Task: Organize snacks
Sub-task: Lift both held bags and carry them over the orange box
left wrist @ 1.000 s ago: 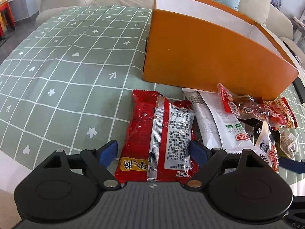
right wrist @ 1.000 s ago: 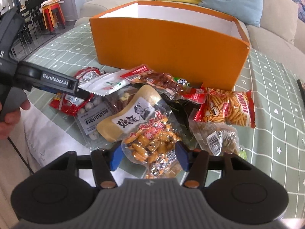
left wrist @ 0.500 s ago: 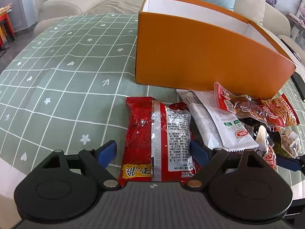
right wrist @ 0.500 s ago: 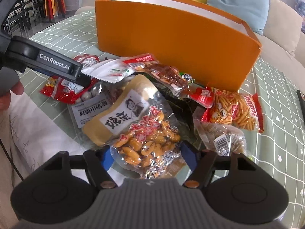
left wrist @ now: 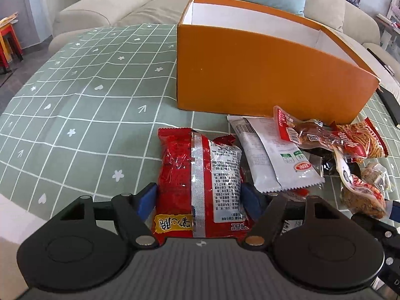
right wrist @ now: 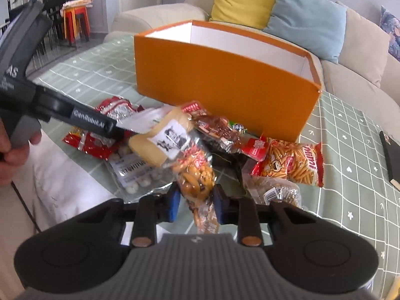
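Nothing is seen inside the orange box; the snack pile lies near it on the table. A red packet is pinched by the left gripper, a peanut bag by the right gripper.

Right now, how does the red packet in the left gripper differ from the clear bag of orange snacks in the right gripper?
The red packet is opaque foil showing its printed back and silver seam; the clear bag shows the orange pieces inside. The red packet is wide and fills the left gripper; the clear bag looks pinched narrow in the right gripper. The red packet lies apart from the pile; the clear bag sits in it. Both are sealed and outside the orange box.
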Demonstrator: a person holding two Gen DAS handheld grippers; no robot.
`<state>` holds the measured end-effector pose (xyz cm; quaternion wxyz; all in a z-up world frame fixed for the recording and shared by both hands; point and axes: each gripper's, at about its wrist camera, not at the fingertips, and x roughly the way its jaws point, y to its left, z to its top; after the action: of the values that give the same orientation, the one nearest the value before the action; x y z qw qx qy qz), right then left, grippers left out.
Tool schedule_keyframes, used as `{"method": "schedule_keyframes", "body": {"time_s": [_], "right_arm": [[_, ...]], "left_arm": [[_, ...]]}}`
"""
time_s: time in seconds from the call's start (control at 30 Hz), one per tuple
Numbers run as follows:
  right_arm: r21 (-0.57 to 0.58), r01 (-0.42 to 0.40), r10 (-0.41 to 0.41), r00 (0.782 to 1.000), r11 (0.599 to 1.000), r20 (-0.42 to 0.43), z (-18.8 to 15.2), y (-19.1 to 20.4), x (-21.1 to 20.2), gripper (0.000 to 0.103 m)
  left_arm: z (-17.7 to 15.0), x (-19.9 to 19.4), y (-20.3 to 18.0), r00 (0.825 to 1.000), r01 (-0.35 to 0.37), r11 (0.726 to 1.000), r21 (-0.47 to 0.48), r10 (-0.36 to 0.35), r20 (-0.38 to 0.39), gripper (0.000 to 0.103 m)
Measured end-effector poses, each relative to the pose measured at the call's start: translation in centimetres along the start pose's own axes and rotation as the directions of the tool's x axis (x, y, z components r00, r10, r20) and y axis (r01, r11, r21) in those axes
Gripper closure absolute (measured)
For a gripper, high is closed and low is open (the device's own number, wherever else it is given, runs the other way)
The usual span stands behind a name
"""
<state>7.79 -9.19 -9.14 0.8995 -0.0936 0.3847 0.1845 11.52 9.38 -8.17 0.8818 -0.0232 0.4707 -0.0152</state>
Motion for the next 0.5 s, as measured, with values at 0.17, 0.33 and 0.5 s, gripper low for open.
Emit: {"method": "schedule_keyframes", "body": {"time_s": [0.17,0.33,0.5], "right_arm": [[0.079,-0.048,0.047,0.999,0.996,0.008,0.4,-1.2,-1.2,0.078],[0.197,-0.104,0.101,0.995,0.975,0.024,0.9,-3.0,-2.2,0.078],[0.324,-0.174,0.161,0.985,0.93,0.067,1.5,-5.3,-3.5,0.078]], "left_arm": [[-0.5,-1.7,0.1,1.0,-0.01,0.999,-0.03,0.011,0.018,0.02],[-0.6,-4.0,0.5,0.998,-0.013,0.998,-0.068,0.017,0.053,0.02],[0.1,-6.7,0.1,0.994,0.0,0.998,-0.069,0.008,0.111,0.02]]}}
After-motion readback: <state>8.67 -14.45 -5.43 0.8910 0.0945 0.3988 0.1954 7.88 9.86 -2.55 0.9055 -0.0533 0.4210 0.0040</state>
